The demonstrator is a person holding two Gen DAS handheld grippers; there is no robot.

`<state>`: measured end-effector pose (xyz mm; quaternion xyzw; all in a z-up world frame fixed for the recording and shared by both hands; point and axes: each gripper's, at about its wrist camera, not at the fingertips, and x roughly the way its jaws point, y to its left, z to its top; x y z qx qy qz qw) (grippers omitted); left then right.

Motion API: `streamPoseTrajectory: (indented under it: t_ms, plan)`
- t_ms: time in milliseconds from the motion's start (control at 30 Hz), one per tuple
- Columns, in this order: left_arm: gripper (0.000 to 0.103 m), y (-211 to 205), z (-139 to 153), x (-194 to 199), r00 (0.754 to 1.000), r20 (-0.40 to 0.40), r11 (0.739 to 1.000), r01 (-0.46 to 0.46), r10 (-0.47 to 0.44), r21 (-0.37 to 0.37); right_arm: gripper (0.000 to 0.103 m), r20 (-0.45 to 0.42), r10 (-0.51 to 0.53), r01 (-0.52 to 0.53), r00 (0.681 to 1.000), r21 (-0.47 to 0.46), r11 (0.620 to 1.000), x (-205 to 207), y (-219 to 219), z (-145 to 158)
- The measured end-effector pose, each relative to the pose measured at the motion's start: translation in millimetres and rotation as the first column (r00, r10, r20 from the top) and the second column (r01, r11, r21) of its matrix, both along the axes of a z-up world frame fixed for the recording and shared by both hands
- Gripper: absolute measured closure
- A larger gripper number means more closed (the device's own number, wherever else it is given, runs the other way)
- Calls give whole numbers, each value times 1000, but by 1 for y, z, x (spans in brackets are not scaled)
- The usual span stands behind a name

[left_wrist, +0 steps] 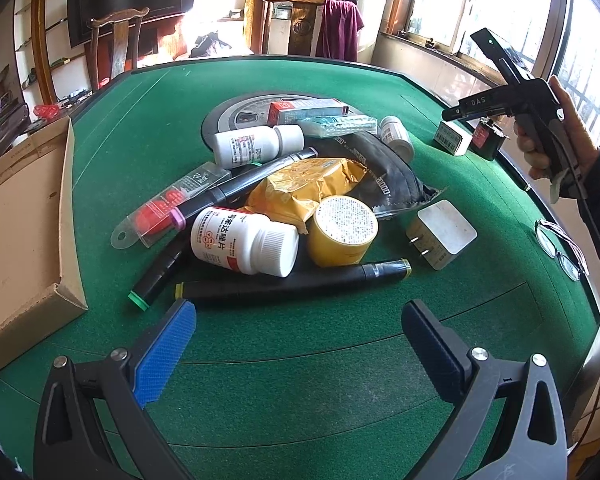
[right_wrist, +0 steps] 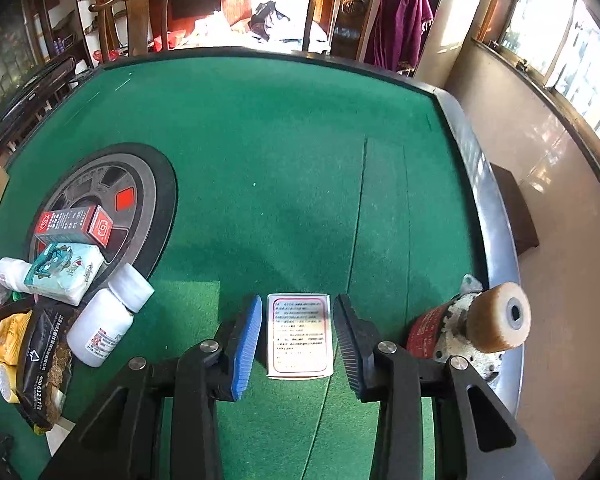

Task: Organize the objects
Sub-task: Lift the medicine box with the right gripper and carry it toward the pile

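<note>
Objects for sorting are lying in two places on the green felt table (right_wrist: 284, 128); most are heaped near the middle, where a white pill bottle (left_wrist: 244, 246), a yellow tape roll (left_wrist: 342, 230), a crumpled yellow packet (left_wrist: 304, 184), a black foil pouch (left_wrist: 384, 176) and several black markers (left_wrist: 296, 280) are overlapping one another; a white plug adapter (left_wrist: 440, 234) is sitting just beside the heap, and a cardboard box lid (left_wrist: 24, 216) is waiting at the table's left side. Near the right rim a small white box (right_wrist: 299, 336) is lying flat, its printed face up, with a worn roller brush (right_wrist: 476, 328) standing just beside it.

The right gripper (right_wrist: 298, 338) is poised over that white box, its jaws straddling the box with a sliver of felt showing on each side; the pads are not pressing on it. Whether the box is being taken up or has just been set down I cannot tell; if it is a pickup, the jaws are wanting to sink until the pads are level with the box's side walls, staying square to its long edges, and then close evenly so that it is not twisting out; the brush at the right is close enough to be nudged by the outer finger.

The left gripper (left_wrist: 300, 320) is hanging wide open and empty at the near edge of the heap, touching nothing; the nearest marker is lying just beyond its fingertips.
</note>
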<state>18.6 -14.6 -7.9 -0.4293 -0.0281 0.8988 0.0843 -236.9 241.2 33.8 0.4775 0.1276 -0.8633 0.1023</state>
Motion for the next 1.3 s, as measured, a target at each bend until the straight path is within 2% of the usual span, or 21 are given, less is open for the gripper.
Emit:
streamPoseTrajectory:
  t_ms: [67,133,233,400,633,833,1100,1300]
  plan:
    - [0,1,0,0,1000,-2,1000,-3,3,-1,64,51,1,-2,999,30,1000,1,1,-1]
    - [0,0,0,0,1000,-2,1000,-2,2,2,64,94,-33,34,995,-13,999,-1,7,-1]
    - [0,0,1,1,1000,-3,1000,-2,2,1,64,57,-66,66,996,3,998,9,7,3]
    - [0,0,0,1,1000,-2,1000,-5,5,2,64,86,-66,72,994,-71,995,-3,14,0]
    - [0,1,0,1,1000,-3,1000,-6,6,2,63,101,-57,65,993,-77,995,-7,17,-7]
    - [0,1,1,1,1000,-2,1000,-2,2,4,49,102,-19,21,995,-25,999,-5,15,-7]
    - [0,2,1,1,1000,1,1000,-2,2,5,44,129,36,-28,991,-62,998,-4,7,-14]
    - [0,2,1,1,1000,2,1000,-3,3,7,43,124,35,-33,992,-24,999,-1,-7,-21]
